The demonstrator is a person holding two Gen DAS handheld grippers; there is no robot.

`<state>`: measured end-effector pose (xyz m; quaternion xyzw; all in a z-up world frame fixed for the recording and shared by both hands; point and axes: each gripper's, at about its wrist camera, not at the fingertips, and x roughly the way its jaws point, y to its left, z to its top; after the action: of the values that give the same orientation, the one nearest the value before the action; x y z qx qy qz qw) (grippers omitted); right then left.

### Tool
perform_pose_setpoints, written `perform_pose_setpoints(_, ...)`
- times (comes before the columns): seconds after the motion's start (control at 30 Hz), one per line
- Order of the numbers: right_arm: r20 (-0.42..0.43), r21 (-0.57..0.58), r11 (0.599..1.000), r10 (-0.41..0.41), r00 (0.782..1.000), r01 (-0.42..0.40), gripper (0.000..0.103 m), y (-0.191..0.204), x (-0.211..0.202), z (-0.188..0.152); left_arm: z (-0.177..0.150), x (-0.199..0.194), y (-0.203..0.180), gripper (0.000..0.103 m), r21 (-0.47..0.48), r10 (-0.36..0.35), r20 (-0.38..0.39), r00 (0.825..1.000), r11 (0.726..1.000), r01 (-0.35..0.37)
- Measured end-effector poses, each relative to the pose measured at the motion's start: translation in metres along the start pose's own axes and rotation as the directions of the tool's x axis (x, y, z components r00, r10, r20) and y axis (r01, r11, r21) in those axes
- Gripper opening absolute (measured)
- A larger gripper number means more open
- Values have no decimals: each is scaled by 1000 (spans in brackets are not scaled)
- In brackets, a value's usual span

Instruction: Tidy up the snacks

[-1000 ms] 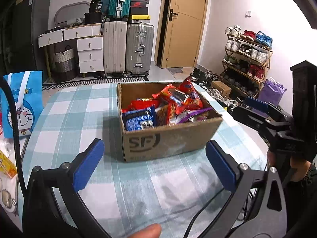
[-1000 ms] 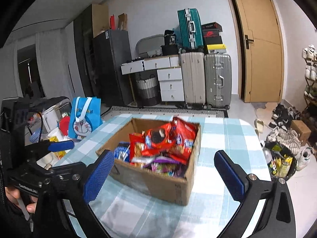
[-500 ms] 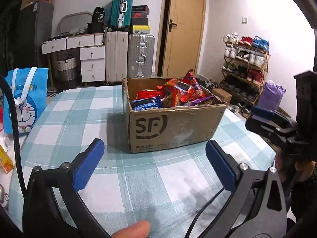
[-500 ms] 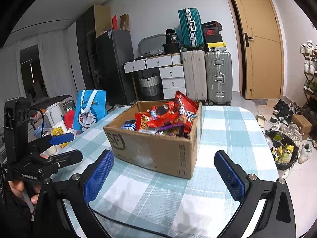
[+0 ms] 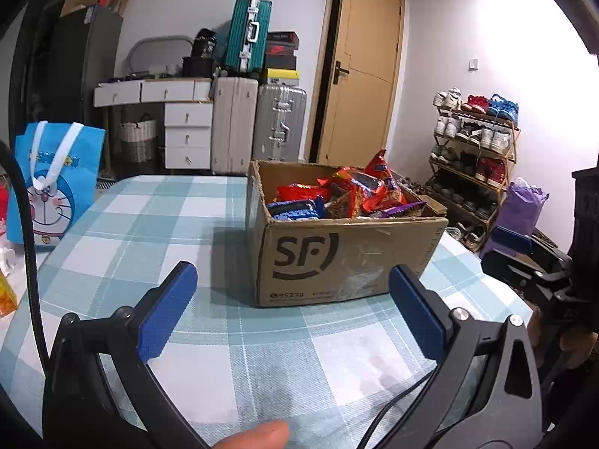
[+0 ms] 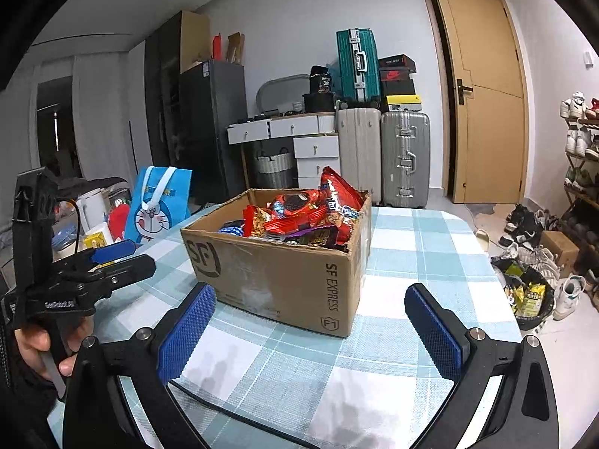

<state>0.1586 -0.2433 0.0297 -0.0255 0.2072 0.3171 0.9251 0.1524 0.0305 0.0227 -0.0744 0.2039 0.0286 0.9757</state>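
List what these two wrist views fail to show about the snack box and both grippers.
- Lower snacks: in both views the cardboard box walls and the top red packets hide what lies beneath.
- Packet names: print too small in either view.
- Right gripper, seen from the left wrist: cut off by the right edge.
- Left gripper, seen from the right wrist: edge-on, so its gap is unclear there.

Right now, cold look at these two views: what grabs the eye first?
The cardboard SF box mid-table, heaped with bright red snack packets. Then the open left gripper and right gripper, jaws wide, both short of the box and empty. A blue cartoon bag stands at the checked tablecloth's left edge.
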Motion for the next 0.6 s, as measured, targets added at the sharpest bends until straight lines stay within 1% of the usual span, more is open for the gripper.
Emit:
perform_pose_setpoints(0.2,29,9,1000,13,999,-14,103,-1,-3,-8,-5,-1,0,102,20,26,42,999,999,-27)
perform_pose_setpoints(0.4,53,-4,1000,29,998,-29,103,2,-5,-9,-6,-1,1,102,21,28,54,998,999,-29)
perform_pose_setpoints(0.6,67,-42,999,12,998,-9,103,11,-8,-10,-8,-2,1,102,26,25,52,998,999,-26)
